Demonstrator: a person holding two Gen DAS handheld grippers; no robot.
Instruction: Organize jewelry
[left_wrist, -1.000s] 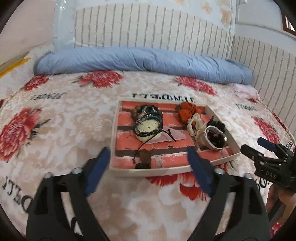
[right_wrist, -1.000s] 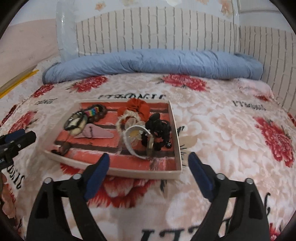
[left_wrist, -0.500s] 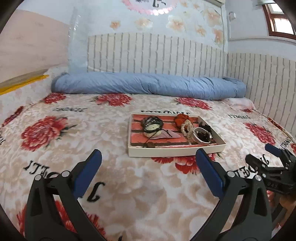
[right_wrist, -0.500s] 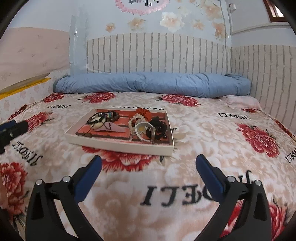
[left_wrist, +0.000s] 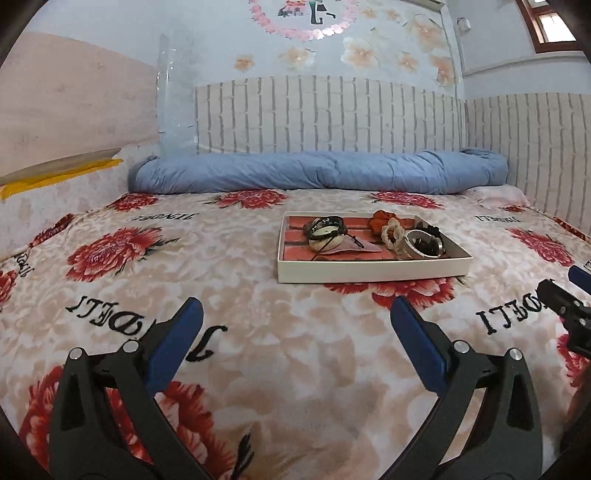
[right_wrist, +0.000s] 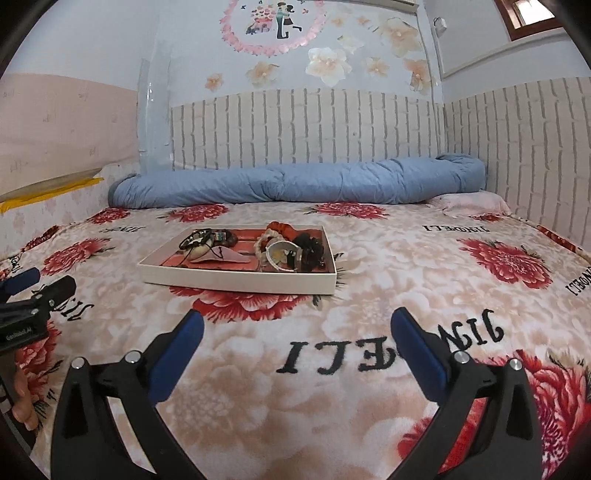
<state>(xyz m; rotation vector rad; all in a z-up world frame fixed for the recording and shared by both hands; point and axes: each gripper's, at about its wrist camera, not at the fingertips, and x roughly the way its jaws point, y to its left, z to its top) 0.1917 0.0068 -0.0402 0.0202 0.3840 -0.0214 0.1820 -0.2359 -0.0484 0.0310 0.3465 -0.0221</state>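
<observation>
Progress: as all the jewelry lies inside the tray (left_wrist: 373, 271) and none on the blanket around it, the gathering appears done, or nearly so; no sorting into compartments can be judged, since the tray shows one open floor.
Tray position: mid-bed on the floral blanket (left_wrist: 258, 332), well apart from both pairs of tongs; it sits level, with a white wall and a red brick-pattern floor.
Tray contents, left half: dark cord bracelets (left_wrist: 325, 225) lie over a pale round piece (left_wrist: 325, 242), with a pink flat item just beside them.
Tray contents, right half: an orange scrunchie (left_wrist: 378, 221), a cream beaded band (left_wrist: 393, 232), a silver bangle (left_wrist: 417, 243) and a black cluster (right_wrist: 312, 247), all touching or overlapping.
Remaining work: these items are heaped on one another, so separating them may still be due; this is a judgement only.
Left tongs (left_wrist: 295, 325): jaws wide apart with nothing between them, having just been opening; they hover low over the blanket.
Right tongs (right_wrist: 295, 328): likewise spread and empty, having just been opening.
Surface: a soft plush bed, likely to give under the tray.
Room: a rolled blue quilt (left_wrist: 317, 175) lies along the head of the bed, below brick-pattern wall panels (left_wrist: 325, 114) and flower decals (right_wrist: 328, 62); a small window sits high at the right.
</observation>
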